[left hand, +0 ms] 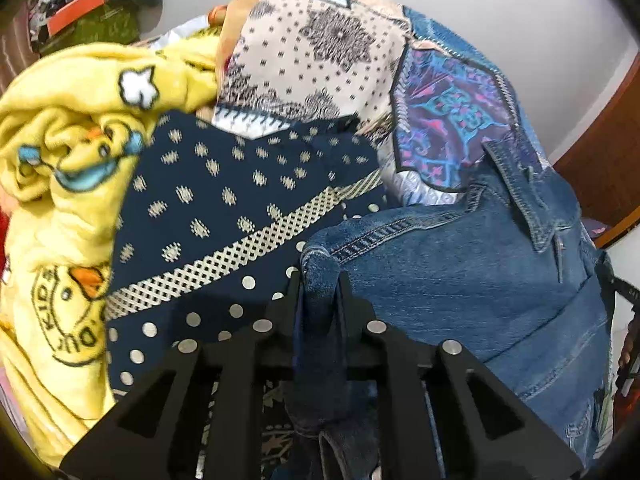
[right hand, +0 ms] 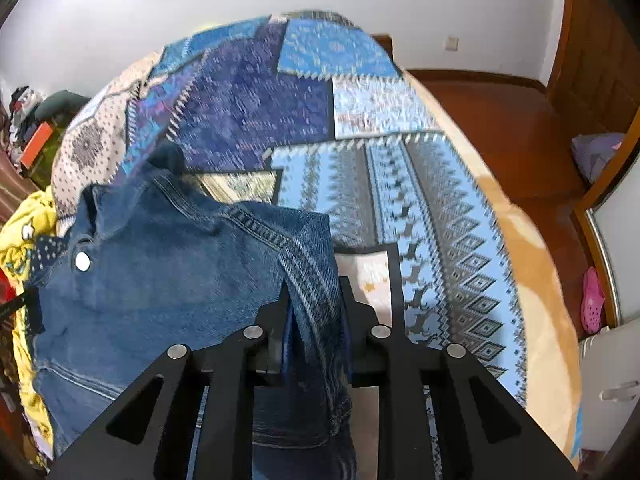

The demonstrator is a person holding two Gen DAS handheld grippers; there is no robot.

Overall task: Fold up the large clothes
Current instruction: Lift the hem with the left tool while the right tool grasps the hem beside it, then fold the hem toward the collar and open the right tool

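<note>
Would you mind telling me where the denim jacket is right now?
The denim jacket lies on the patchwork bedspread, pinched by the left hand-held gripper and the right hand-held gripper, with the yellow blanket piled to its left.

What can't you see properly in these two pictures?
- Left wrist view: the denim jacket's bottom, cut off by the edge and hidden behind the left tool.
- Right wrist view: the quilt's pattern is blurred.
- Right wrist view: the denim fold inside the right tool is hidden.
</note>
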